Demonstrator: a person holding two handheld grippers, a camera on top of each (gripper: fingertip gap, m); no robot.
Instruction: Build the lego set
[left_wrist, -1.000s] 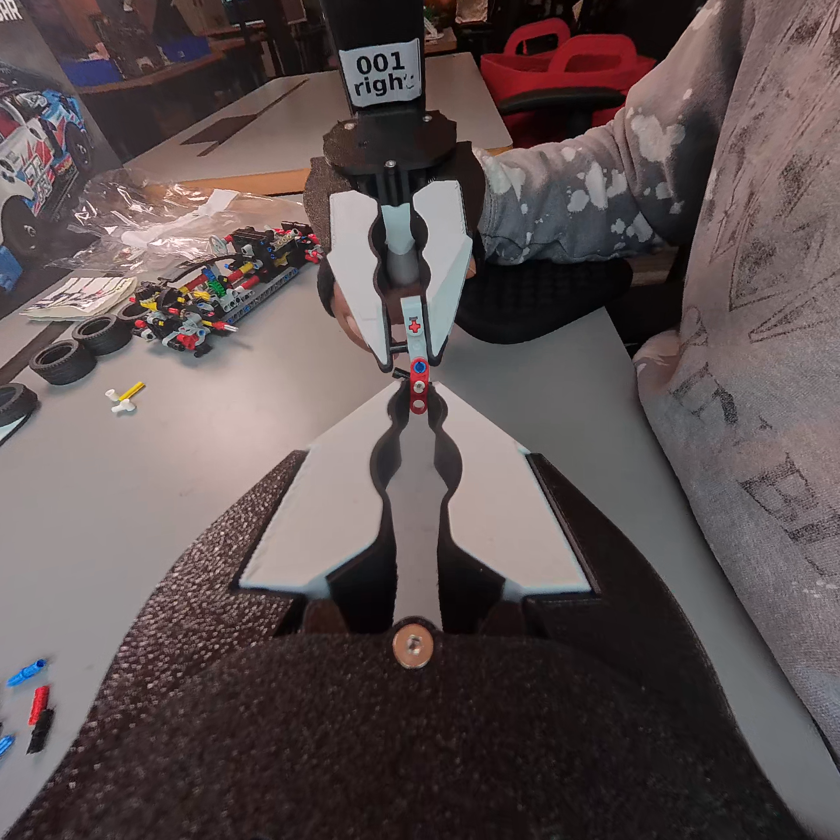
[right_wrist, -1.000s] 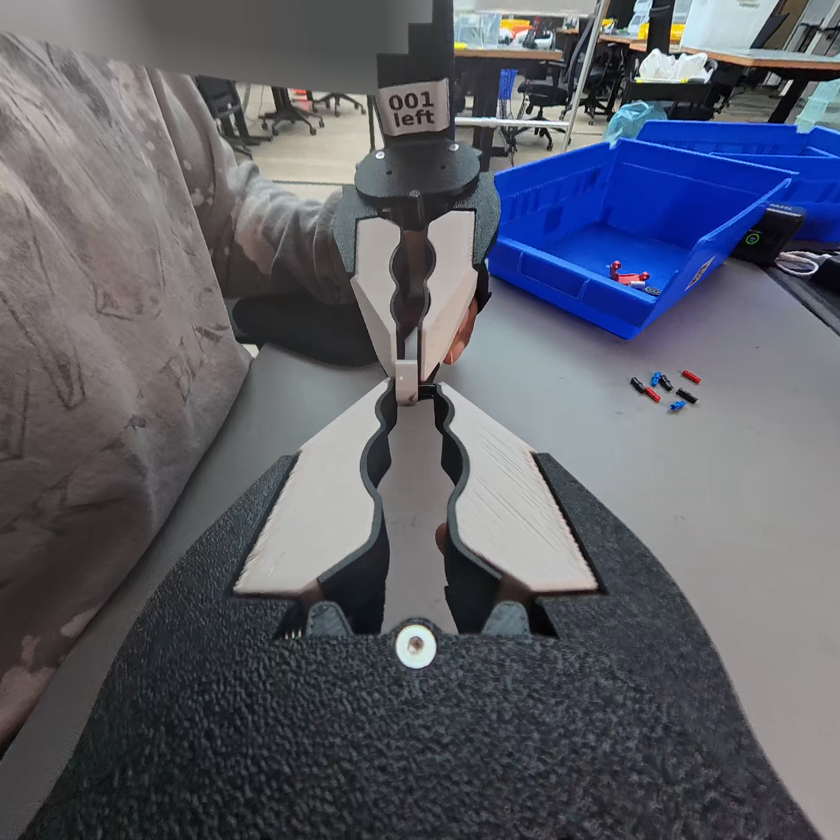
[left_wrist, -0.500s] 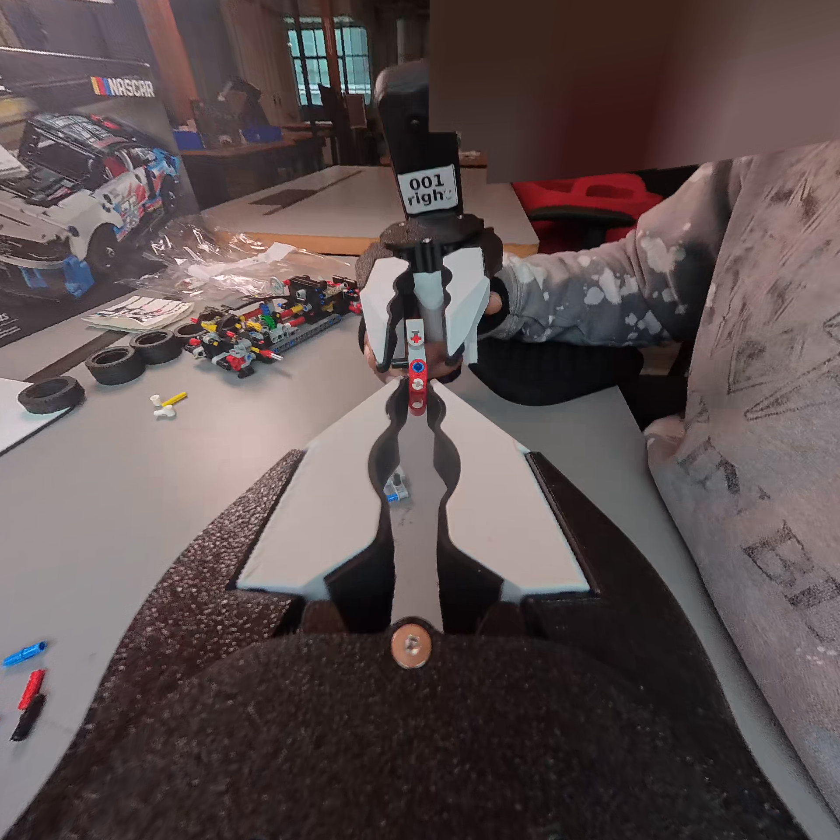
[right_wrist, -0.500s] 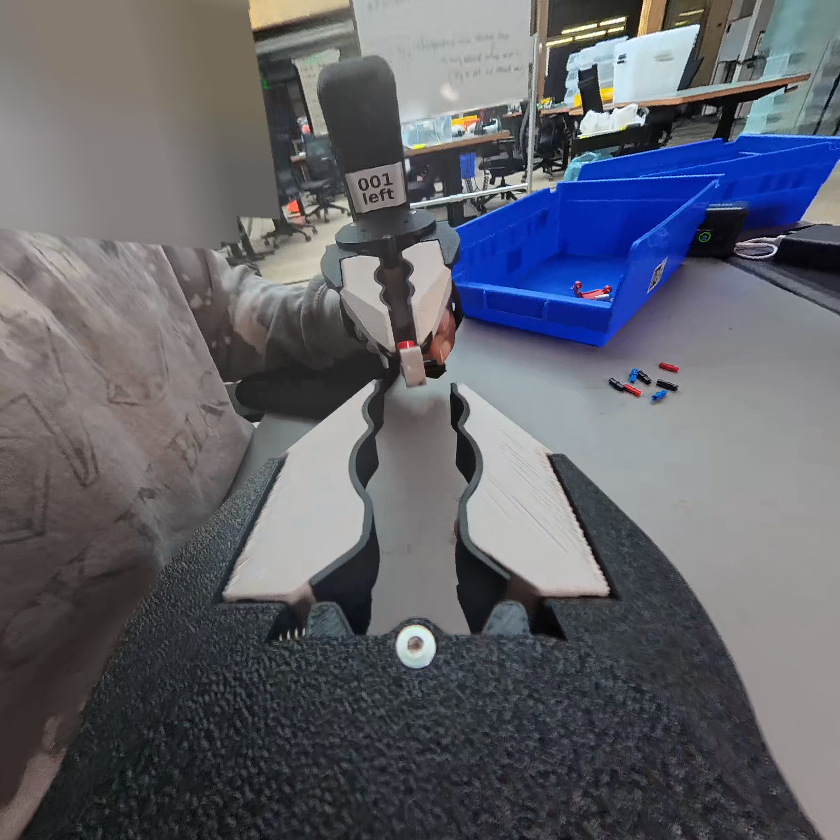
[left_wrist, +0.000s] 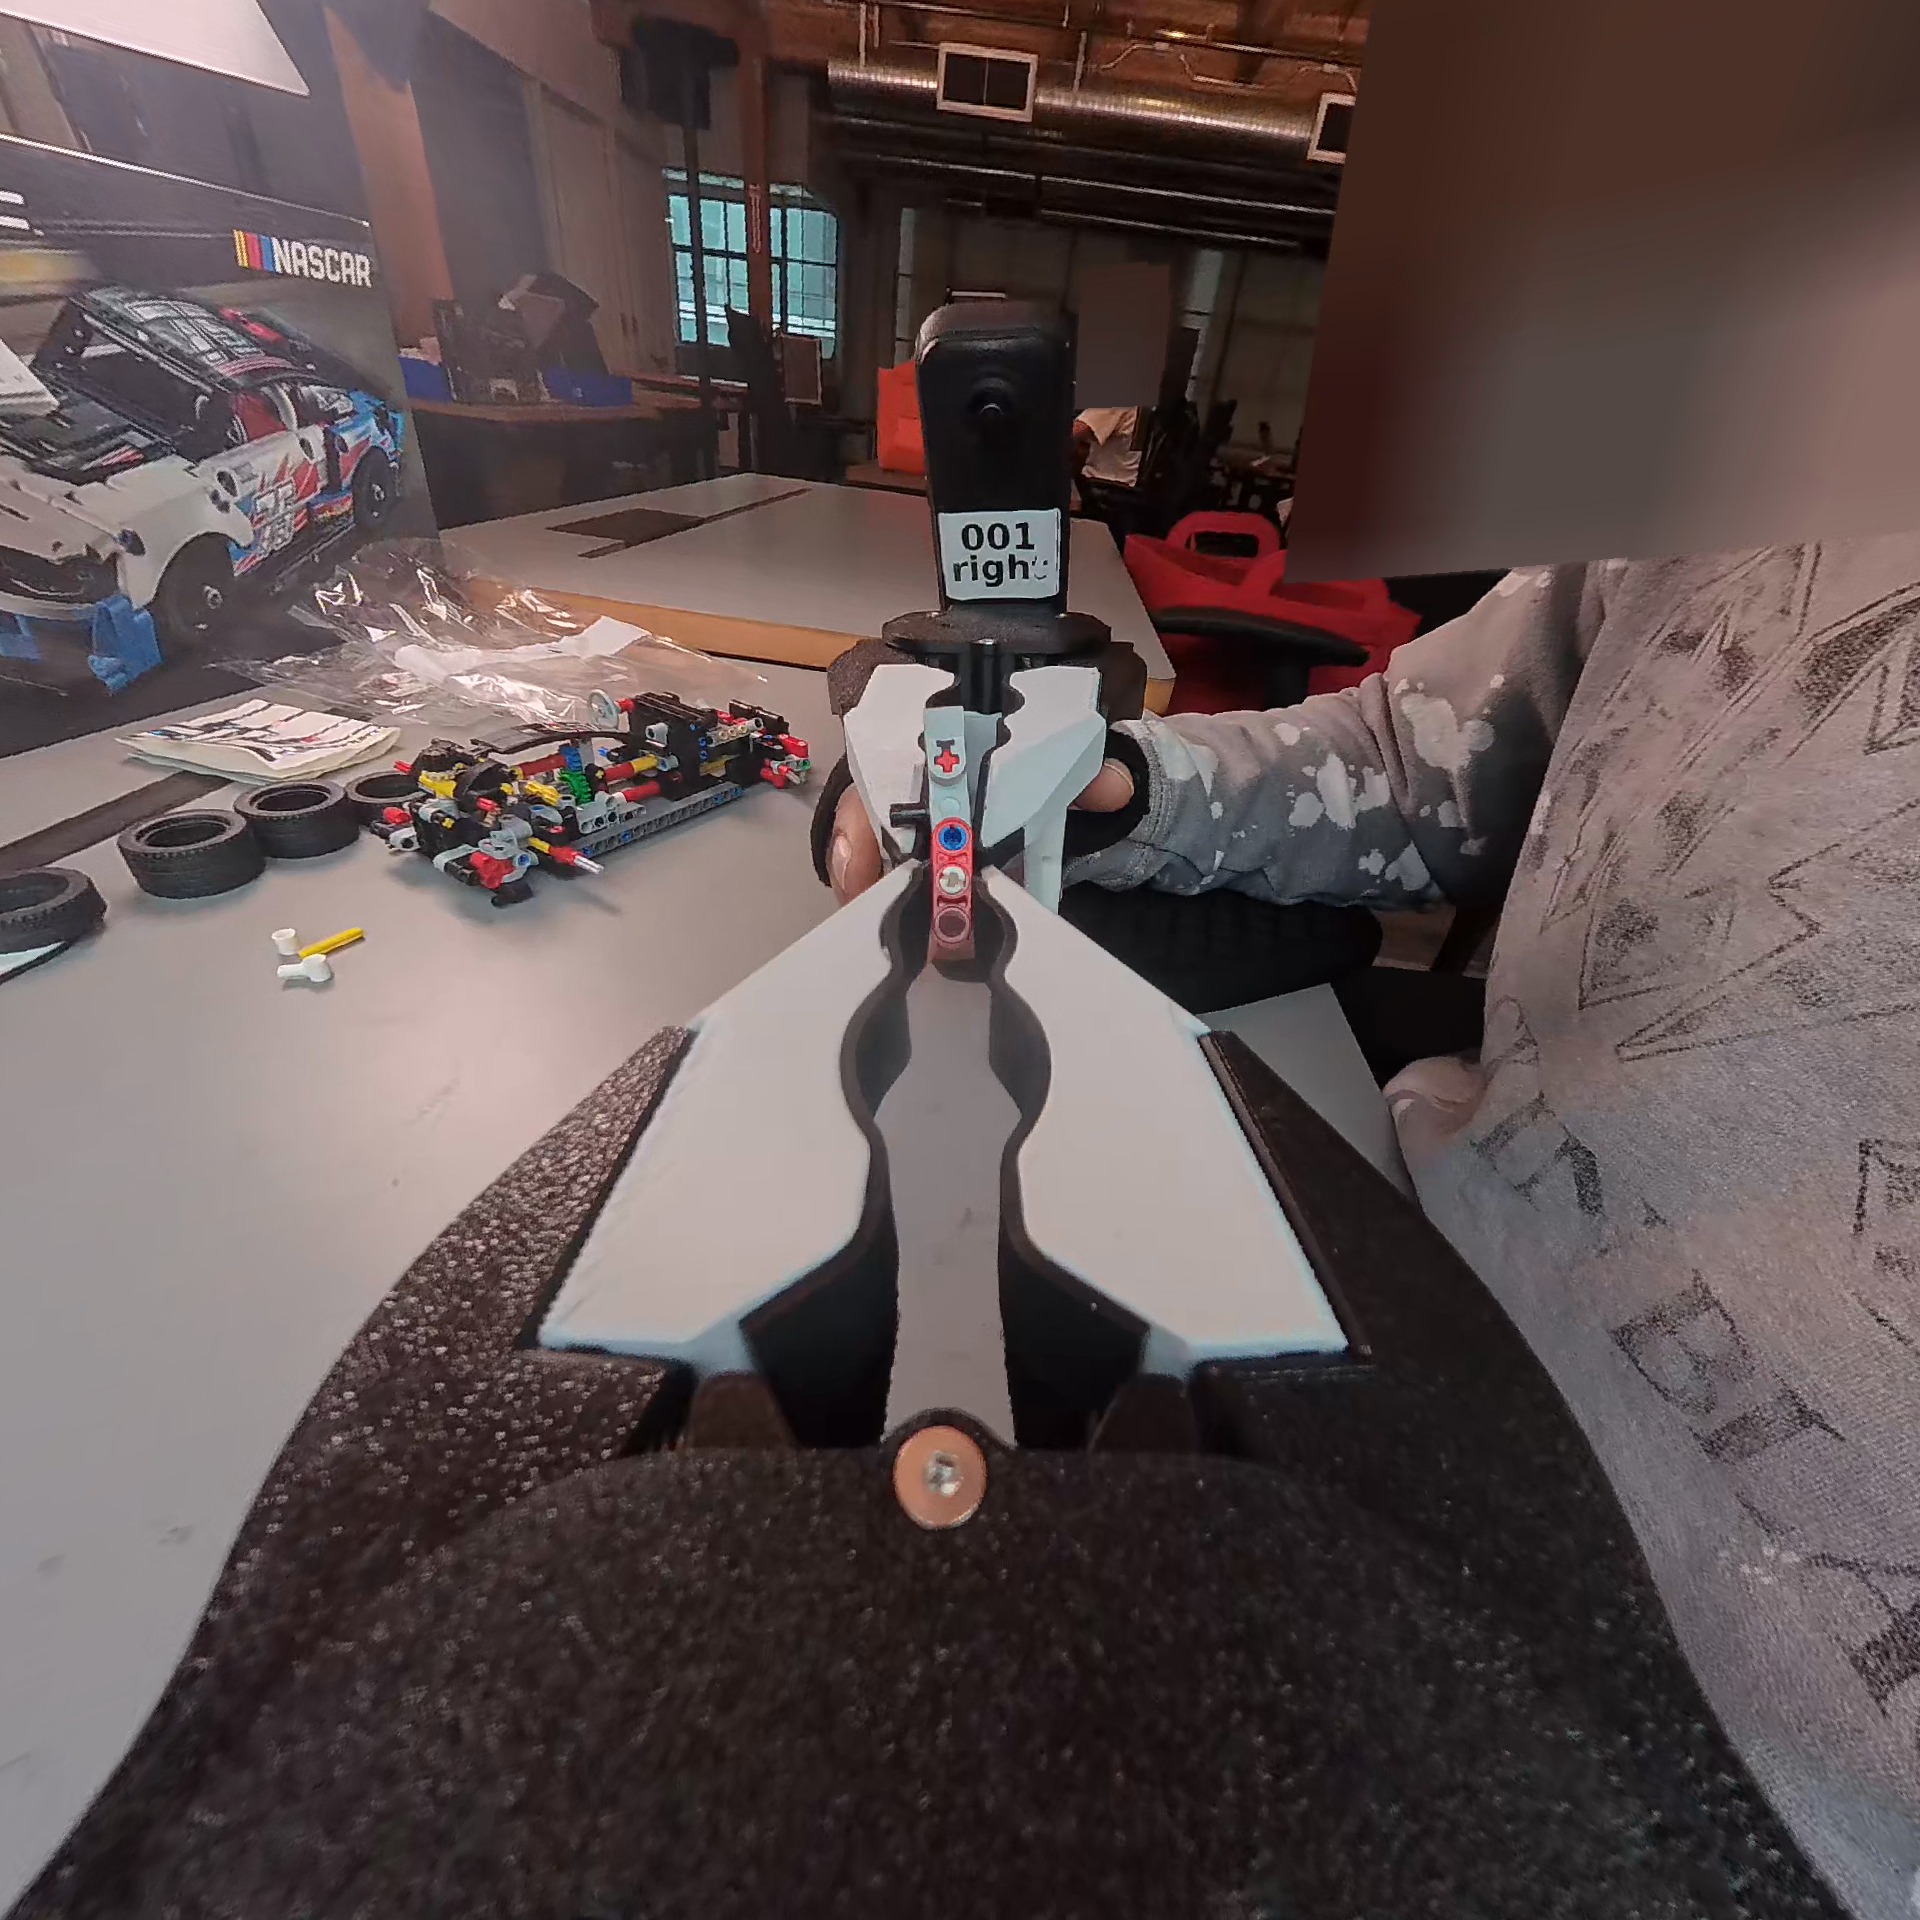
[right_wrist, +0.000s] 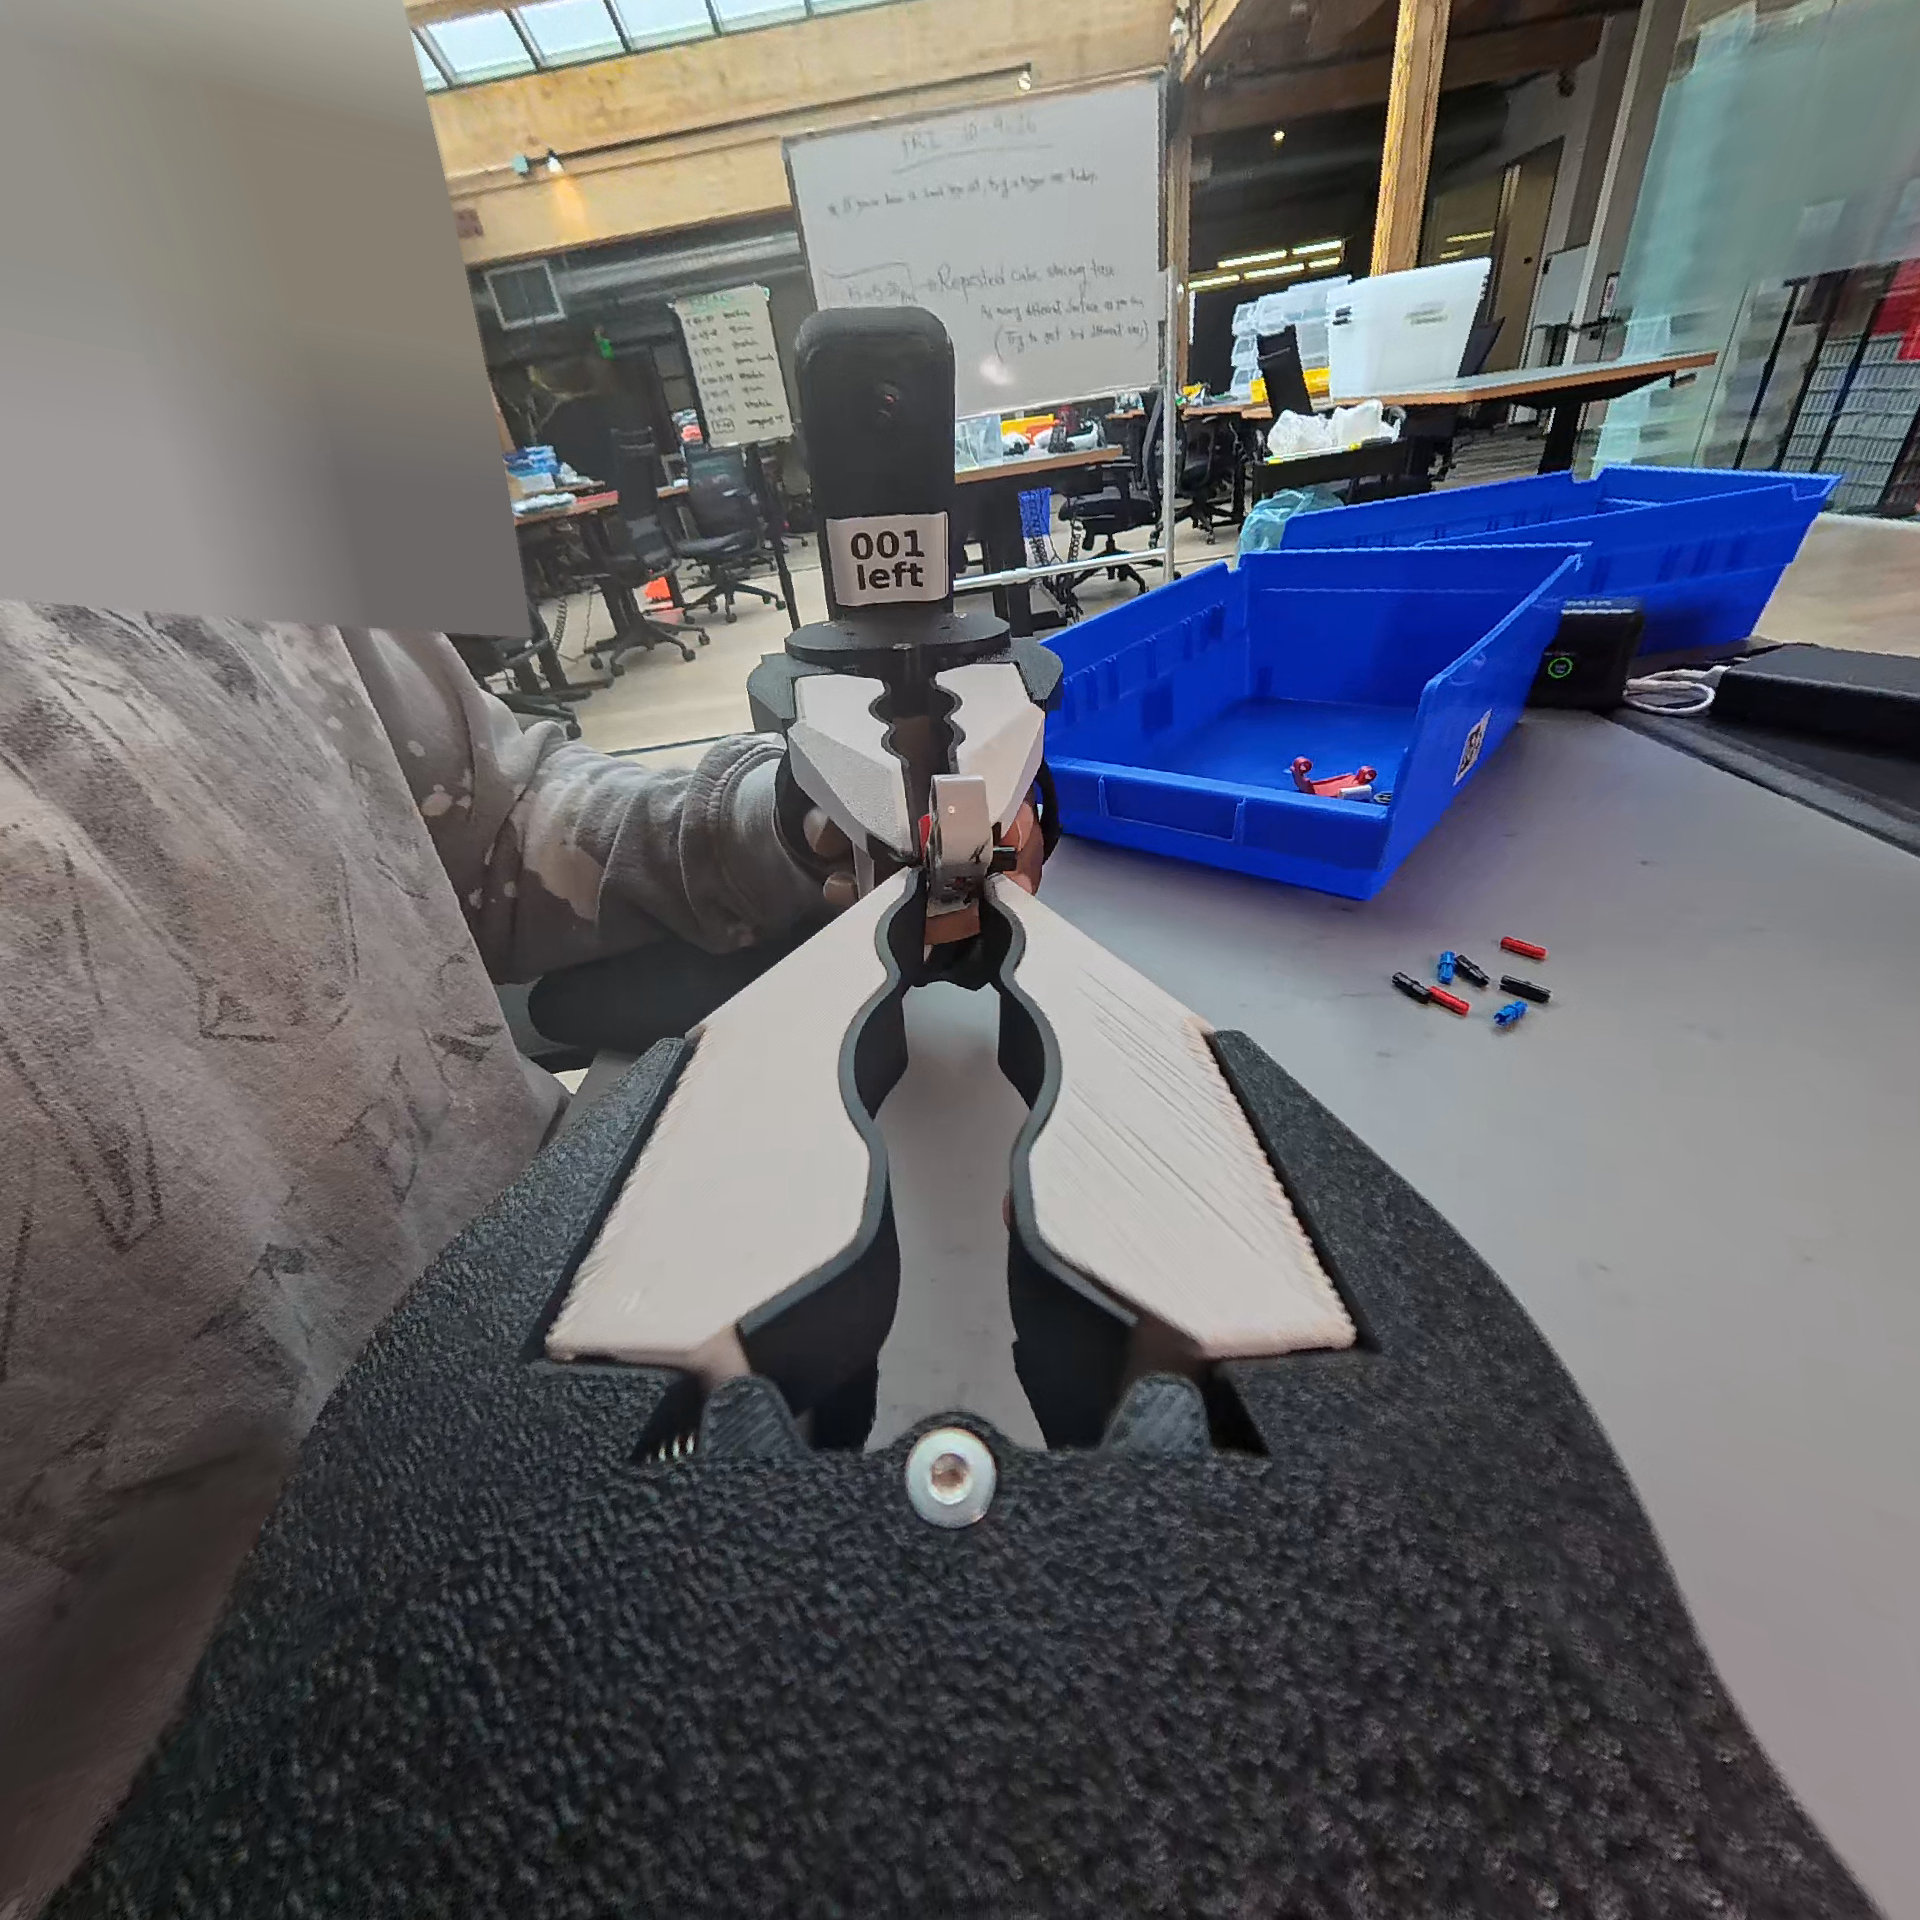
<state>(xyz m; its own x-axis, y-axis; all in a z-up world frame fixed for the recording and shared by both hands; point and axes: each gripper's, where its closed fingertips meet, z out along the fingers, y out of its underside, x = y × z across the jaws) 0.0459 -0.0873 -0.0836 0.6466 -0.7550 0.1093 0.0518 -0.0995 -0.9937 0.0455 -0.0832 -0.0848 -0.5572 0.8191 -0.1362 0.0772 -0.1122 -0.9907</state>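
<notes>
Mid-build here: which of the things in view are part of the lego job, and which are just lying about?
In the job:
left gripper, shut on the red beam
right gripper, on the joined grey beam
chassis
tyres
loose pins
sticker sheets

Lying about:
plastic bags
blue bins
black device

red-grey beam assembly (left_wrist: 951, 862) upright in air; part-built chassis (left_wrist: 582, 790) on table.
</notes>
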